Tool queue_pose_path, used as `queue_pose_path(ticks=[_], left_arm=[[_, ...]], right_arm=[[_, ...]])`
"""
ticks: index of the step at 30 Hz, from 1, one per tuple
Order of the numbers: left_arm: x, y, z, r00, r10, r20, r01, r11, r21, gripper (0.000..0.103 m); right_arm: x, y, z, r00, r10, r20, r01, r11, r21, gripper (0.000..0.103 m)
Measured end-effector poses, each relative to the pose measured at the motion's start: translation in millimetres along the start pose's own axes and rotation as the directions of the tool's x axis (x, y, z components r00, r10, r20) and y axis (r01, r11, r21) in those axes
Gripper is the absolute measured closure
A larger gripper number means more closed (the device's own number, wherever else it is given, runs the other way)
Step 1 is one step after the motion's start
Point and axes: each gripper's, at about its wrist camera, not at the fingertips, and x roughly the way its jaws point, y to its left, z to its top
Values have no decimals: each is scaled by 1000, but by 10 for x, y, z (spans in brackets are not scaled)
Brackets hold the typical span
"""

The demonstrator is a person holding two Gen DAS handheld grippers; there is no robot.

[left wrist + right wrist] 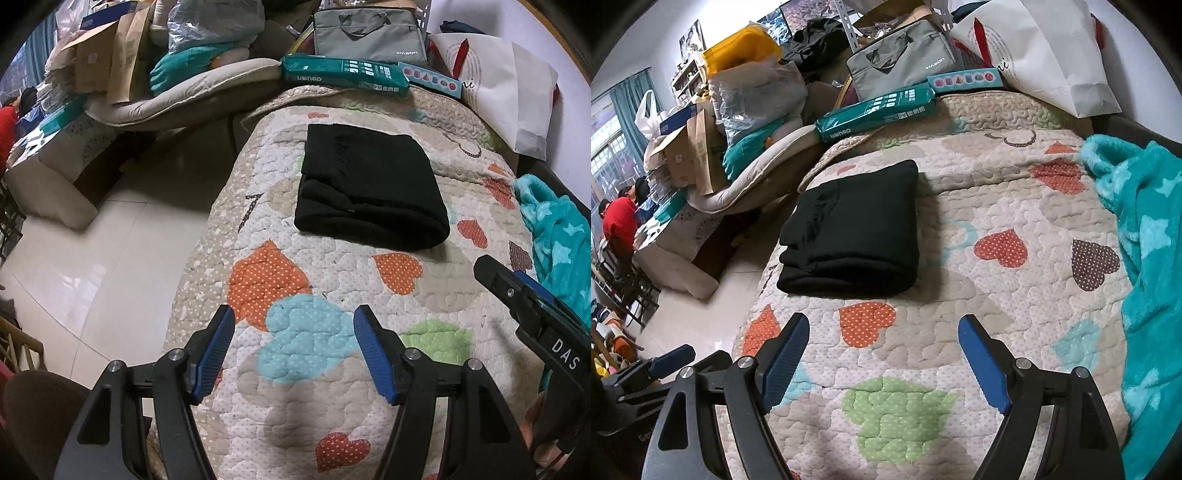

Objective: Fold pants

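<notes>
Pants lay folded on quilt. Both grippers, left and right, hung open, empty. Folding looked done; next likely withdrawal.

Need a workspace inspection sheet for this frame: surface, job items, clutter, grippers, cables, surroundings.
Surface: quilted heart-print bedspread, flat, mostly bare near the grippers.
Job's things: black pants folded into a compact stack, lying free on the bedspread.
Clutter: teal fleece blanket bunched at the right edge; green package, grey laptop bag and white paper bag at the far end.
Grippers: left gripper and right gripper both short of the pants, jaws open, nothing between them.
Cables: nothing seen.
Surroundings: tiled floor left of the bed; piled boxes and bags beyond; a person in red seated far left.
</notes>
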Motion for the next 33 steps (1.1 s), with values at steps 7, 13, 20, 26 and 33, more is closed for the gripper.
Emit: queue_pose_path(ticks=[7, 13, 20, 26, 33], left_arm=[[16, -10, -24, 1000, -3, -4, 3, 1000, 0, 37], [0, -19, -21, 1000, 14, 14, -14, 1000, 9, 37], [-78, -83, -25, 997, 45, 63, -48, 998, 49, 37], [-104, -94, -23, 996, 42, 76, -46, 998, 49, 37], [-81, -116, -40, 997, 39, 69, -43, 998, 52, 37]], right_arm=[[7, 8, -15, 1000, -8, 4, 8, 1000, -13, 16], [16, 27, -25, 1000, -19, 6, 19, 1000, -20, 15], [26, 8, -18, 1000, -27, 7, 27, 1000, -11, 15], [13, 17, -19, 999, -40, 21, 41, 999, -28, 15], [12, -14, -22, 998, -51, 24, 51, 999, -14, 15]])
